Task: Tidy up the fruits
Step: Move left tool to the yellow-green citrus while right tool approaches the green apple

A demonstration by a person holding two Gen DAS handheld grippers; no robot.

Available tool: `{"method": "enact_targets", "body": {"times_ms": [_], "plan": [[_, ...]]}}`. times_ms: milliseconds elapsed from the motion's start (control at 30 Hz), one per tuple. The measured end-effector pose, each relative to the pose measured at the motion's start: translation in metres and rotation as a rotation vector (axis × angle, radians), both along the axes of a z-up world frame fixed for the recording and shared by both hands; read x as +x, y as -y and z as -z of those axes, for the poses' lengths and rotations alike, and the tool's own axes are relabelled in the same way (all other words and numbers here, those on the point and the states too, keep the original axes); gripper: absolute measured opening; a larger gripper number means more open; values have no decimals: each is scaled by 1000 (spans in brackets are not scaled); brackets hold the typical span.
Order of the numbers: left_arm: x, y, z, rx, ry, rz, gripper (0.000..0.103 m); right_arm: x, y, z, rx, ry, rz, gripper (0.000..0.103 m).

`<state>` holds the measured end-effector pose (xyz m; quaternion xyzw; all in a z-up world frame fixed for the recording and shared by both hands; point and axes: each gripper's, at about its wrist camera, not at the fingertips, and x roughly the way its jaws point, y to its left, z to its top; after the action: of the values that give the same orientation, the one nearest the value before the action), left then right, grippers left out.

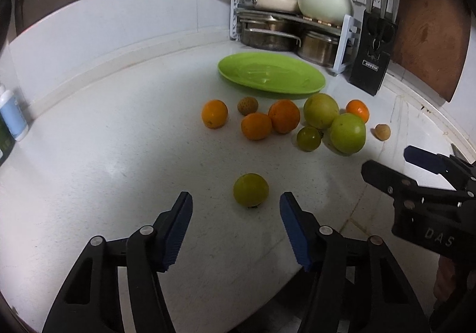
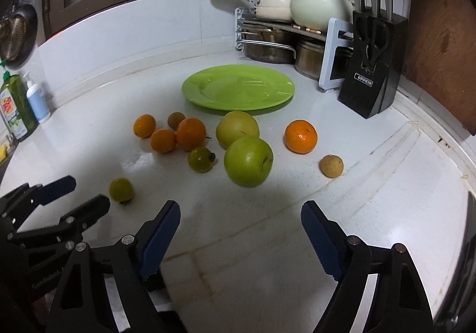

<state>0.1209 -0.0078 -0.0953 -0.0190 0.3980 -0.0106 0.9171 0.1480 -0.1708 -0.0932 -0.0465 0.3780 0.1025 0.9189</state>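
An empty green plate [image 1: 270,72] [image 2: 238,86] lies on the white counter. In front of it lie several oranges [image 1: 284,116] [image 2: 300,132], two green apples [image 1: 348,133] [image 2: 248,161], small green fruits and two brown longans [image 2: 331,166]. One small yellow-green fruit [image 1: 250,189] [image 2: 121,189] lies apart, just ahead of my left gripper [image 1: 236,202], which is open and empty. My right gripper [image 2: 241,212] is open and empty, short of the near apple. Each gripper shows in the other's view: the right one [image 1: 389,163], the left one [image 2: 80,193].
A pot rack [image 1: 285,32] with pots and a white teapot [image 2: 321,4] stands at the back. A black knife block [image 2: 372,77] and a wooden board [image 1: 428,26] stand at the right. Soap bottles [image 2: 26,101] stand at the left wall. The counter edge runs just below the grippers.
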Motion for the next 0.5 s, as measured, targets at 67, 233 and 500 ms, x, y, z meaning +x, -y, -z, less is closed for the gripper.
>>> {"method": "enact_targets", "body": {"times_ms": [67,233,500], "plan": [[5,2,4,-4,-9,1,58,7,1,3,13,-6,2,80],[15,2,11,-12,-26,-10,51,21,2,9,19,-16,6,76],[23,5,18,-11,-43,-2,43,40,5,15,37,-32,23,67]]}}
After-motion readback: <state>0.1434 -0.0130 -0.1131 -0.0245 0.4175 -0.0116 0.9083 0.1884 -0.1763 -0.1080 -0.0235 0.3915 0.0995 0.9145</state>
